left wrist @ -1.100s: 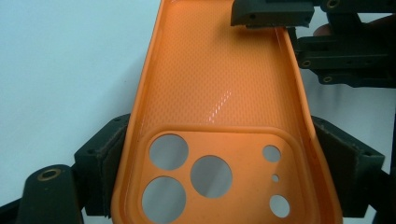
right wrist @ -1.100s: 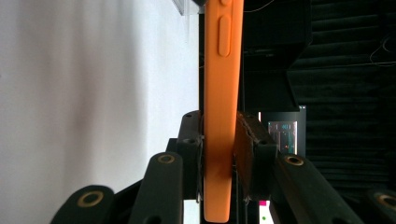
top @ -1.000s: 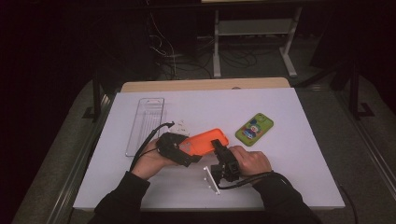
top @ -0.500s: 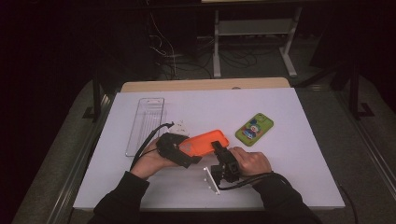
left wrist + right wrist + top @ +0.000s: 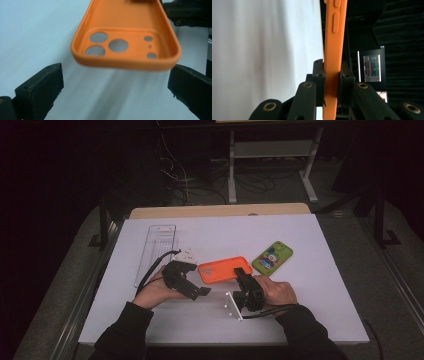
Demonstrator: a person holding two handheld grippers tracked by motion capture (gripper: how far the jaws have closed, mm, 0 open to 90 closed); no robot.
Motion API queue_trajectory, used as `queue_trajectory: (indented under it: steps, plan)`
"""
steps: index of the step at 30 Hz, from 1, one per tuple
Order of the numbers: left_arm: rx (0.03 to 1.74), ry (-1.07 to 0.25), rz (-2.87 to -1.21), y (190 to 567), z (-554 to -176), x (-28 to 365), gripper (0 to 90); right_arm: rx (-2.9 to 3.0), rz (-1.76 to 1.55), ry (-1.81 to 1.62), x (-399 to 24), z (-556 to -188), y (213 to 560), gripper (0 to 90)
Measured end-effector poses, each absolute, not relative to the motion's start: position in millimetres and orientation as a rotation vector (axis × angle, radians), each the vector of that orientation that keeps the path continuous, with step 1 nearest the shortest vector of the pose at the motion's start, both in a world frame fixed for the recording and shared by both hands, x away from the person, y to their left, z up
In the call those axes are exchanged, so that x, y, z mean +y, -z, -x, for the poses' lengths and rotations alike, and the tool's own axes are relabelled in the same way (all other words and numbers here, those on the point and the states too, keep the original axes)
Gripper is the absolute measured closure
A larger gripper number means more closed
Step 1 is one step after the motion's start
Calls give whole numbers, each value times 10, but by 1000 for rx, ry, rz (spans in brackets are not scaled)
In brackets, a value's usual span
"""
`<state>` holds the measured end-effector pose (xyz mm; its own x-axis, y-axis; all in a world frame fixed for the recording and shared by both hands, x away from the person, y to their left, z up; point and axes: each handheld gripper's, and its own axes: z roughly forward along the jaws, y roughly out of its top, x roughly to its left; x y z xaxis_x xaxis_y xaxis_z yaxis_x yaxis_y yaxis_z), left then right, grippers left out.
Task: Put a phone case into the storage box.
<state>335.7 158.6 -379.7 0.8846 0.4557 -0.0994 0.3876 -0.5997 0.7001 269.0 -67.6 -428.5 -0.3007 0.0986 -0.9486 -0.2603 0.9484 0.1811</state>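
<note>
The right gripper (image 5: 331, 82) pinches the orange phone case (image 5: 223, 269) edge-on; the left gripper (image 5: 115, 85), its jaws just opened wide, flanks the case's camera end untouching.

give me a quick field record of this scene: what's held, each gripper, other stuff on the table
held item: orange phone case, empty, camera cutouts toward the left gripper
right gripper: shut on the case's edge, holding it above the table
left gripper: open, jaws have just been opening; case end lies between the fingers, untouched
green phone case: flat on the table, right of the orange one
clear case: flat, far left
surface: white table
</note>
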Motion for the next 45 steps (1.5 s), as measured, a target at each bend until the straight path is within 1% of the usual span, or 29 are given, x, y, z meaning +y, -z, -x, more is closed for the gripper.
queue_trajectory:
  steps: [3,6,14,16,23,25,30,34,45]
  plan:
    - [576,-135,-2305,3790,-3372,1606,0,1871,55,-388,-712,-2709,4278,778]
    - [591,-148,-2280,3792,-3367,1599,0,1877,50,-404,-748,-2743,4247,778]
    - [574,-145,-2309,3790,-3373,1604,0,1955,-125,-518,-820,-2784,4199,778]
    - [608,-129,-2271,3806,-3354,1580,0,1971,-149,-536,-839,-2803,4180,778]
    - [592,-137,-2282,3797,-3362,1588,0,2020,-288,-638,-889,-2848,4127,778]
    - [576,-141,-2311,3787,-3373,1605,0,2043,-306,-642,-911,-2863,4114,778]
    - [597,-136,-2289,3802,-3359,1586,0,2069,-399,-708,-939,-2894,4103,778]
    - [572,-136,-2320,3797,-3366,1595,0,2097,-456,-766,-982,-2931,4072,778]
    - [607,-128,-2288,3805,-3354,1584,0,2158,-686,-951,-1073,-3014,4029,778]
